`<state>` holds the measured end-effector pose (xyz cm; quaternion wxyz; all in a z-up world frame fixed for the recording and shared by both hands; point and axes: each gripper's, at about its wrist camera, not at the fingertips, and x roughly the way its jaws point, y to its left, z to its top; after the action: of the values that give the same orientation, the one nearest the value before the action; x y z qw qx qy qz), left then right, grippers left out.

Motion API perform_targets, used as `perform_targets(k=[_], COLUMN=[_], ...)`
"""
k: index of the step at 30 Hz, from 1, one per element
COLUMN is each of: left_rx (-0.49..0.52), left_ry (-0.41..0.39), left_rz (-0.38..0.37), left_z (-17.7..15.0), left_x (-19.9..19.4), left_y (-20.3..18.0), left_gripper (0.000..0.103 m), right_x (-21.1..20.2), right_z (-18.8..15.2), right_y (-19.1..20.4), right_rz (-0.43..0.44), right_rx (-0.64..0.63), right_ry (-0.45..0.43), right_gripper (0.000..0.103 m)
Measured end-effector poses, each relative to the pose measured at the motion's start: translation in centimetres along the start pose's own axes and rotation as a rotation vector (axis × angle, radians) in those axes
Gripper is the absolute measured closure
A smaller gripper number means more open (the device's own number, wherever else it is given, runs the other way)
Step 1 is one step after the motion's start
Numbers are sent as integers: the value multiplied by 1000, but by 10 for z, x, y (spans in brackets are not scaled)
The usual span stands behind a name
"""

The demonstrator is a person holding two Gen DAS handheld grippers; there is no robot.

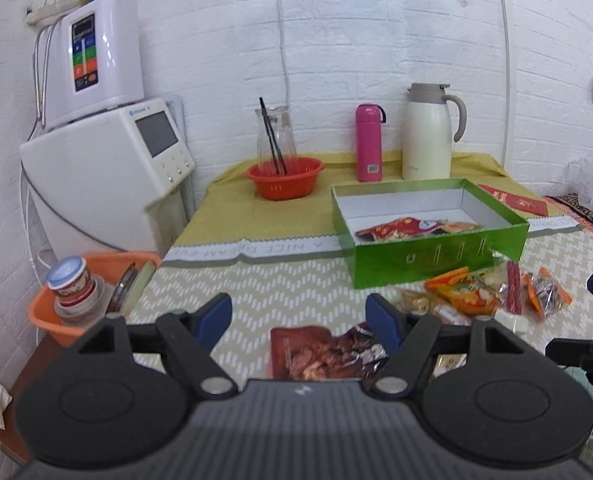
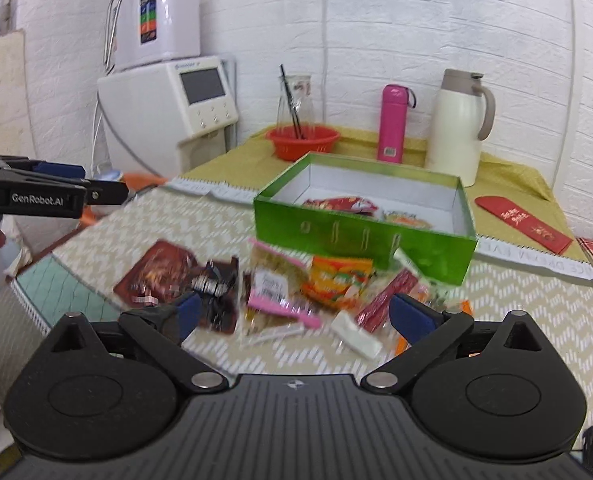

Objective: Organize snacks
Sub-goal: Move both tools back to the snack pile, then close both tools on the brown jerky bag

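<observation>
The glossy green cardboard box [image 2: 366, 236] already holds a few packets, while a heap of crinkly snack wrappers [image 2: 296, 284] lies on the near side of it. Both the left gripper [image 1: 298, 316] and right gripper [image 2: 292, 316] hover with jaws apart, holding nothing; this looks like a reach between loads, and next a packet, perhaps the dark brown foil pouch [image 1: 316, 354], must be pinched

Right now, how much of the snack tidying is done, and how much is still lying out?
A few packets already lie in the green box, a red one among them. Nothing is in hand: the left gripper and the right gripper are both open and hold nothing. Most is left: the brown pouch, the orange packet and the other snacks on the table.
</observation>
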<state>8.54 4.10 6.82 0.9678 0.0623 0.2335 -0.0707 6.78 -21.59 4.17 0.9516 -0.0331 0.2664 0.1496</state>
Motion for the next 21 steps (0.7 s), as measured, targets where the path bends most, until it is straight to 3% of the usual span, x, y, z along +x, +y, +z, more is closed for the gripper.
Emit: perform_targets(k=[6, 10, 14, 21], left_rx=[-51, -42, -58, -61], left_ry=[125, 134, 149, 214], left_rz=[-82, -95, -154, -248], left_z=[-35, -43, -43, -41], left_x=[23, 38, 57, 90], left_y=[22, 29, 32, 36], left_gripper=[31, 31, 31, 31], right_x=[24, 37, 59, 102], right_z=[-19, -20, -15, -2], right_y=[20, 30, 39, 45], right_rz=[126, 131, 194, 175], right_rx=[29, 9, 28, 9], right_ry=[74, 77, 103, 97], right_gripper=[0, 0, 0, 0])
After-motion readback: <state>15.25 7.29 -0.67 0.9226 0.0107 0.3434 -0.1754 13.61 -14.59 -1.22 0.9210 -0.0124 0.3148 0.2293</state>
